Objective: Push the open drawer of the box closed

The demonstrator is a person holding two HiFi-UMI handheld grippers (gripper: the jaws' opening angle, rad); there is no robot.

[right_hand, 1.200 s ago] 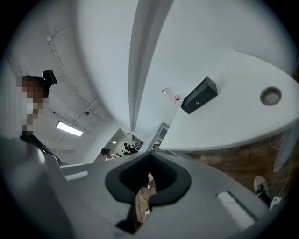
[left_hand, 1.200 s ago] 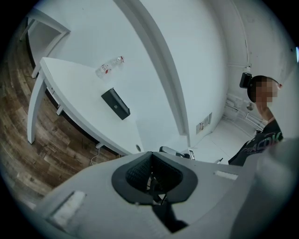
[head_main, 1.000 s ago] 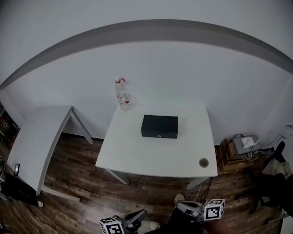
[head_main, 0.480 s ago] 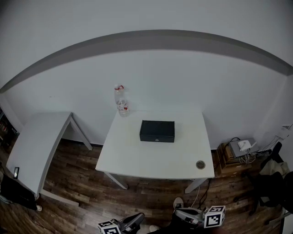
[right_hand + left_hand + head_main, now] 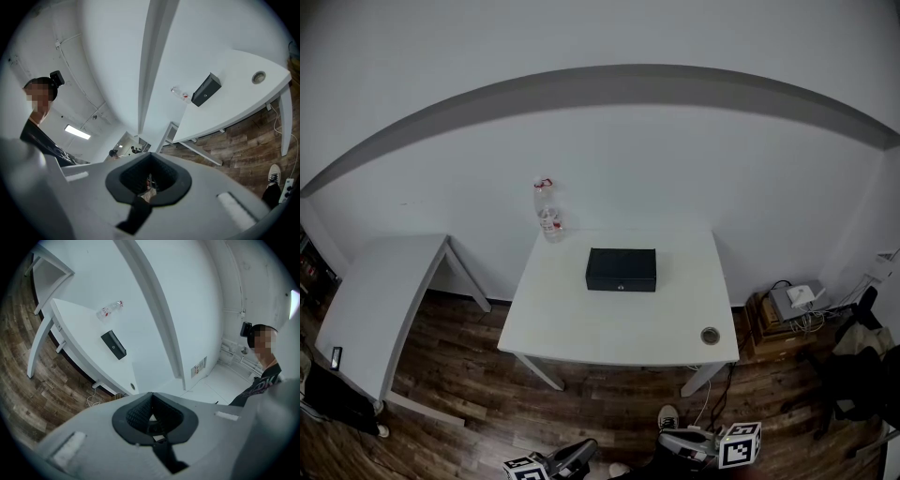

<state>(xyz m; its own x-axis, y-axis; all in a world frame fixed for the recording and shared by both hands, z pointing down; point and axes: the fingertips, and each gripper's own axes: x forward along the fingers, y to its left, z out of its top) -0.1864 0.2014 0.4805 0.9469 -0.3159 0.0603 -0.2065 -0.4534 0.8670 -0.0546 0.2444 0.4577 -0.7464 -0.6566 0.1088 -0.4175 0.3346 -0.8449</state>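
Overhead, box on table, gripper views add person

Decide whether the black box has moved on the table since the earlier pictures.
No. The black box keeps its place on the table relative to the bottle; only the camera shifted.

Plastic bottle, side table, wooden floor

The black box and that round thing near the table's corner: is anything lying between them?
Nothing. In the head view, only bare white tabletop runs between the black box and the round fitting.
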